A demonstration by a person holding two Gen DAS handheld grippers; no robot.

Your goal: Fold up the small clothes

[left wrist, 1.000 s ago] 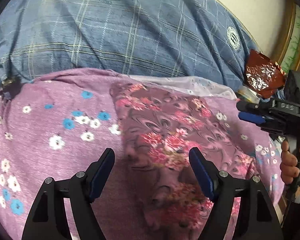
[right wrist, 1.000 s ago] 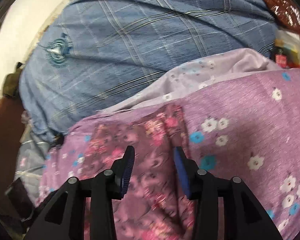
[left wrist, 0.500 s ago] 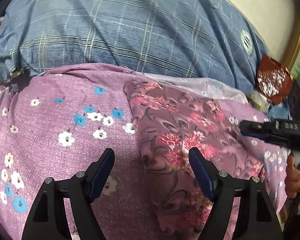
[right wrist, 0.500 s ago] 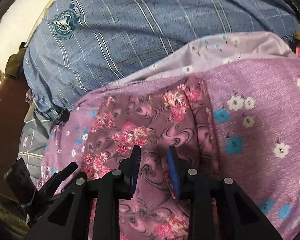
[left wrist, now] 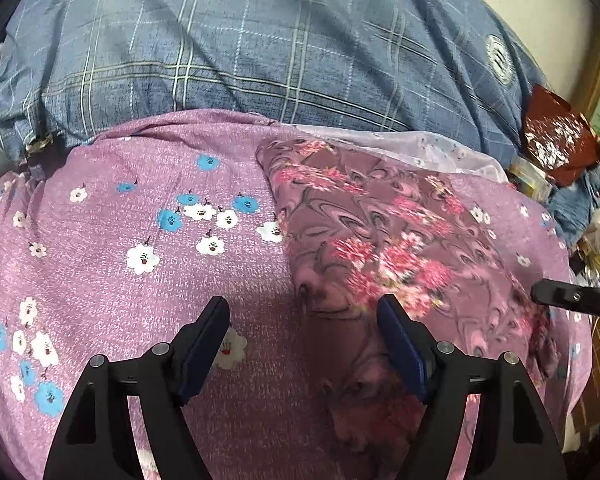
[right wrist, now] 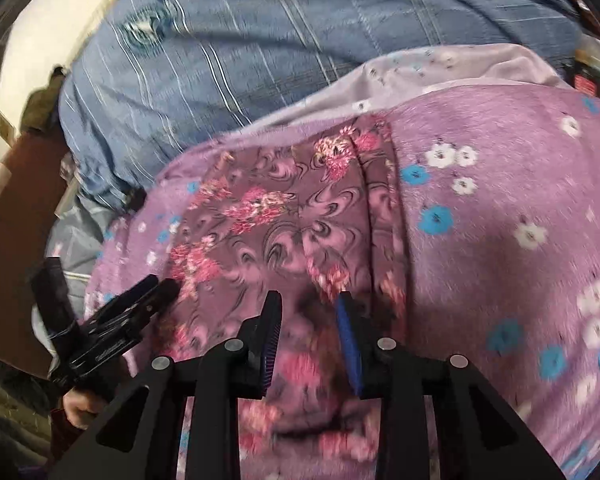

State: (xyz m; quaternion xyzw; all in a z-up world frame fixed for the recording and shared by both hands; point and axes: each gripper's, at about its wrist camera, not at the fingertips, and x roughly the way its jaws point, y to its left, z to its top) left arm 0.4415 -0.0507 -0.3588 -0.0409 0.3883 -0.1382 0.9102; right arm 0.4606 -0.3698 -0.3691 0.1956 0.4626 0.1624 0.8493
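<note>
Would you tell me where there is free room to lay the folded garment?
The purple flowered sheet lies bare left of the maroon floral garment. It is crowded right of it: red foil bag, clutter.

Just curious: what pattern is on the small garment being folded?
Pink flowers on mauve swirls; left wrist view.

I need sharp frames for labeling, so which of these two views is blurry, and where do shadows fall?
Right wrist view: motion-smeared, worst across the purple floral sheet. Left wrist view: sharp, with a shadow on the maroon floral garment near the left gripper.
</note>
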